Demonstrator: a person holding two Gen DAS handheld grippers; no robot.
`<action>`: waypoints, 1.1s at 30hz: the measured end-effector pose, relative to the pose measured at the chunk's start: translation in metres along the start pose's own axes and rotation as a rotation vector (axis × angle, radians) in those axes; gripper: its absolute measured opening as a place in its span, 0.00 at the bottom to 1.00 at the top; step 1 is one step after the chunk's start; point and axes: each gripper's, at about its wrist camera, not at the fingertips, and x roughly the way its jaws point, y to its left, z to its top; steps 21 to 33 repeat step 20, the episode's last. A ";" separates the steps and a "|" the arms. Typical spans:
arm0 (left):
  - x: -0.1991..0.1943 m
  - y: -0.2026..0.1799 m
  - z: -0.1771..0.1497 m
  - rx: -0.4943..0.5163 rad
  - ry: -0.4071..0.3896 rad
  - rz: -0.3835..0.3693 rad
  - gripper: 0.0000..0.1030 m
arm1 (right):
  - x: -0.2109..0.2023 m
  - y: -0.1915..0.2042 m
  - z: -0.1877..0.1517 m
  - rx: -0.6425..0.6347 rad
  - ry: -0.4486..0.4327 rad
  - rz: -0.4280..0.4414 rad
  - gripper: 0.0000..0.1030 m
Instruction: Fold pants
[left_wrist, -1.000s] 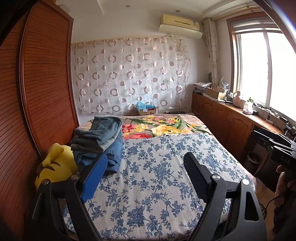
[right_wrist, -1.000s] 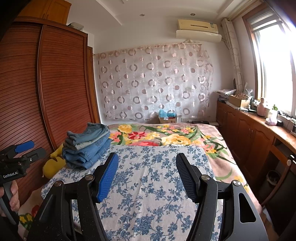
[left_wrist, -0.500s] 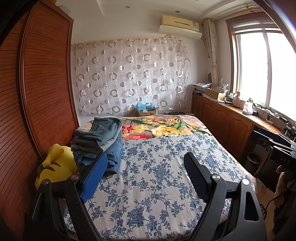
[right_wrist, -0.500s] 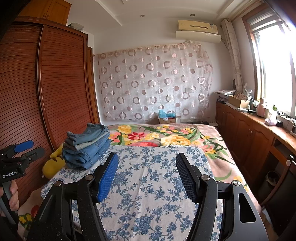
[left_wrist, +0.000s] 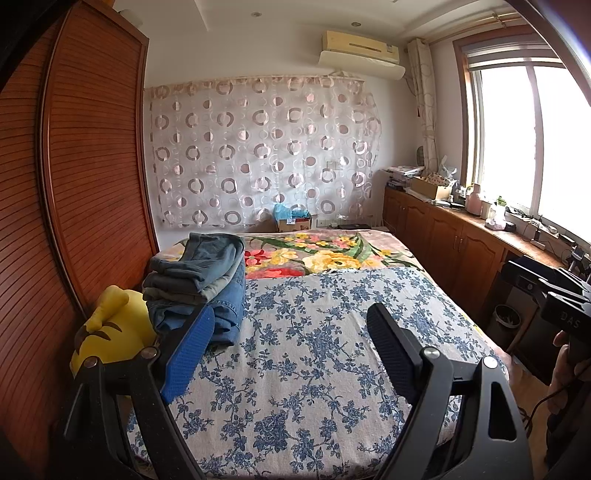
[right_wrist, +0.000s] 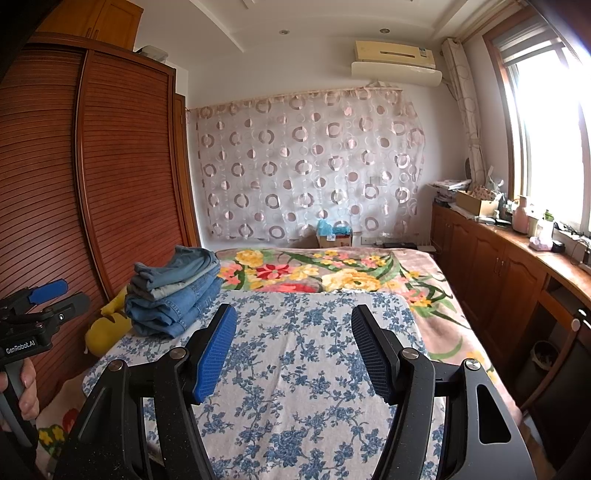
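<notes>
Nothing has moved since a second ago: both your grippers sit where they were, same spread, same aim over the bed. Your left gripper (left_wrist: 291, 325) has its jaws wide apart with nothing between them; your right gripper (right_wrist: 295, 325) is also parted, a bit narrower, and empty too. The stack of folded blue denim pants (left_wrist: 199, 280) lies at the left edge of the blue-and-white floral bedspread (left_wrist: 314, 369), well ahead of both sets of fingers and not touched. Just beside the stack, against the brown slatted wooden wardrobe (left_wrist: 85, 184), sits a yellow plush toy (left_wrist: 110, 328); your left blue pad overlaps the stack's near corner in the left view, so that edge is hidden. A multicoloured flower-print blanket (left_wrist: 325, 254) covers the far end of the bed. Path across the bedspread to the stack is clear. Each wrist view catches the other gripper only at the frame edge, cut off, with part of your hand on its handle. Items on the wooden side counter (right_wrist: 517, 243) are too small to identify.
</notes>
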 end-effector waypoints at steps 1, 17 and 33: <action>0.000 0.000 0.000 0.001 0.000 0.000 0.83 | 0.000 0.000 0.000 0.000 -0.001 0.000 0.65; 0.000 0.001 -0.001 0.000 -0.001 0.001 0.83 | 0.002 -0.002 -0.001 0.000 -0.003 0.001 0.65; 0.001 0.001 -0.002 0.000 0.000 0.001 0.83 | 0.002 -0.002 -0.001 0.000 -0.003 0.001 0.65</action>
